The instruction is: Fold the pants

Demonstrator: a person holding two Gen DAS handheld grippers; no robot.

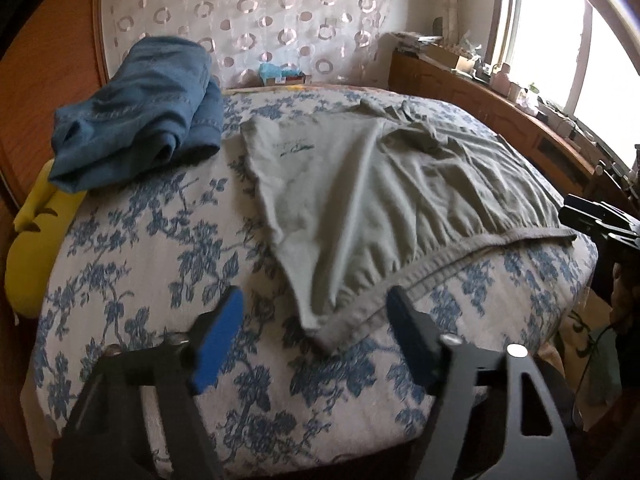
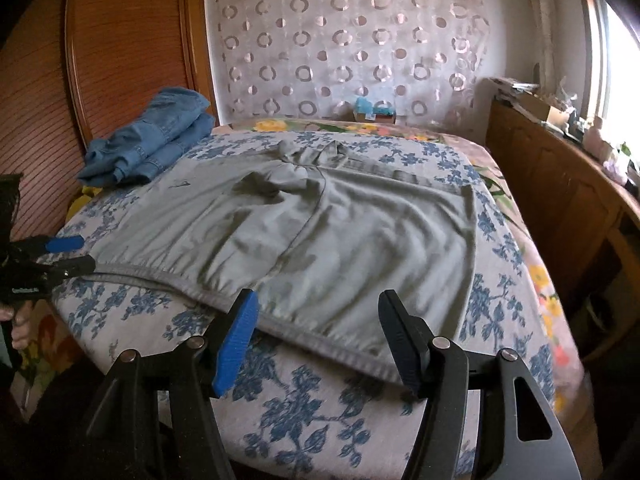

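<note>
**On the bed, grey pants spread flat**

Across the floral bed cover [image 2: 320,420] lie the grey pants [image 2: 320,232], waistband nearest. Left gripper [image 1: 314,340] hovers at one waistband corner, right gripper [image 2: 316,340] at the other, both with jaws apart, holding nothing. Folded jeans [image 1: 140,108] sit near the headboard.

Daylight enters from the window [image 1: 560,40], right of the jaws, blown out to white glare. The bed [image 1: 140,240] ahead is evenly lit with soft shadows. Strong fisheye bending and dark vignetting at edges. Near jaws slightly blurred.
</note>
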